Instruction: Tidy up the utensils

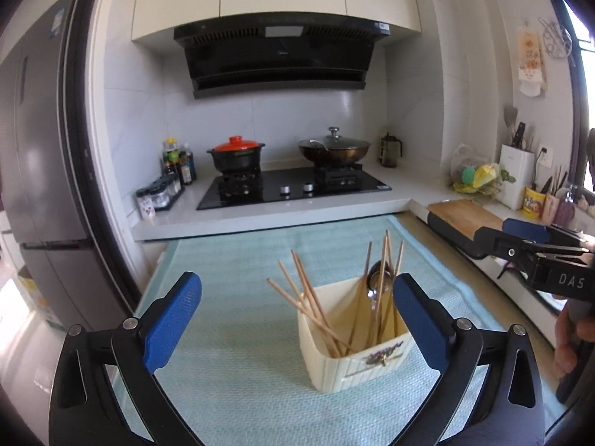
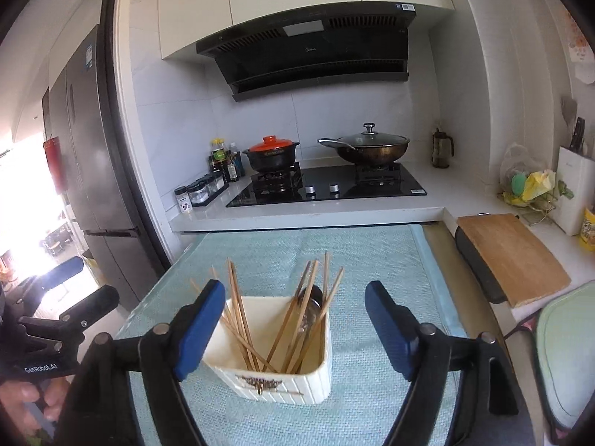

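A cream ribbed holder [image 1: 353,368] [image 2: 275,375] stands on a pale green mat [image 1: 230,334] [image 2: 372,260]. Several wooden chopsticks [image 1: 308,304] [image 2: 238,308] lean in it, fanned out, and a metal spoon [image 1: 375,278] [image 2: 310,304] stands bowl up among them. My left gripper [image 1: 296,279] is open wide just short of the holder, and its right finger [image 1: 420,319] overlaps the holder's right corner. My right gripper [image 2: 294,287] is open too, its pads on either side of the holder and apart from it. Neither gripper holds anything.
Beyond the mat is a hob with a red-lidded pot [image 1: 236,150] and a lidded wok [image 1: 334,146]. A wooden cutting board [image 2: 513,256] lies on the right counter. Seasoning jars [image 1: 160,193] stand at the left, and a grey fridge [image 1: 41,148] rises beside the counter.
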`<action>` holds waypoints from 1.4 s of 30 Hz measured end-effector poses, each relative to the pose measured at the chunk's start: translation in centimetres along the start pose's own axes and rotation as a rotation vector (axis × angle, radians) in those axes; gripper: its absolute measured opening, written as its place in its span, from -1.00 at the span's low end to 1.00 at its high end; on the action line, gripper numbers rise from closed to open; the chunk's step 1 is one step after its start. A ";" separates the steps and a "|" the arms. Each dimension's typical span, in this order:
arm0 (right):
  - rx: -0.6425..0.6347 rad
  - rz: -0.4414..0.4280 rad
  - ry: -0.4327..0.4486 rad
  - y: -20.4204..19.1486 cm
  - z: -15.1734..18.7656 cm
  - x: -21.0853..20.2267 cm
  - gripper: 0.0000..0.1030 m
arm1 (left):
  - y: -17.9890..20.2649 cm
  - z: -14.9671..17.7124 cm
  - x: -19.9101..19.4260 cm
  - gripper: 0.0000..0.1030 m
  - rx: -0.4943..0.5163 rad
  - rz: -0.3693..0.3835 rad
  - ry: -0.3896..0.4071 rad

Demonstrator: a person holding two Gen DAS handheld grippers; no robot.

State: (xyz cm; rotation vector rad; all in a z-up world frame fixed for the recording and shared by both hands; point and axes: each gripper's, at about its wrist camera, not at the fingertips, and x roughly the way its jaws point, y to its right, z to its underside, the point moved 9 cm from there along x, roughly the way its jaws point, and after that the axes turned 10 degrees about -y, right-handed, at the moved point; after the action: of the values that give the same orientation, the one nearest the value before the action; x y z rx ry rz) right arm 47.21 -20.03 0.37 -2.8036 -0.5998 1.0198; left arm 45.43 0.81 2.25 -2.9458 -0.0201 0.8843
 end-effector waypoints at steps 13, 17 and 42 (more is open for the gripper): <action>-0.085 0.106 0.010 -4.0 9.1 -6.0 0.72 | 0.2 9.1 -3.0 0.99 -0.042 -0.086 -0.159; -0.094 0.125 0.009 -4.3 9.7 -6.9 0.72 | -0.1 9.6 -4.1 0.99 -0.082 -0.039 -0.166; -0.111 0.117 -0.010 -6.9 10.2 -9.6 0.72 | -0.1 10.0 -7.5 0.99 -0.091 -0.071 -0.165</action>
State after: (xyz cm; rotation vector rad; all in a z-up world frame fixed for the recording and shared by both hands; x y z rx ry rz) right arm 31.70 -17.90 -0.21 -2.9638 -0.5142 1.0521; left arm 33.63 1.25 -1.98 -2.9234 -0.1761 1.1417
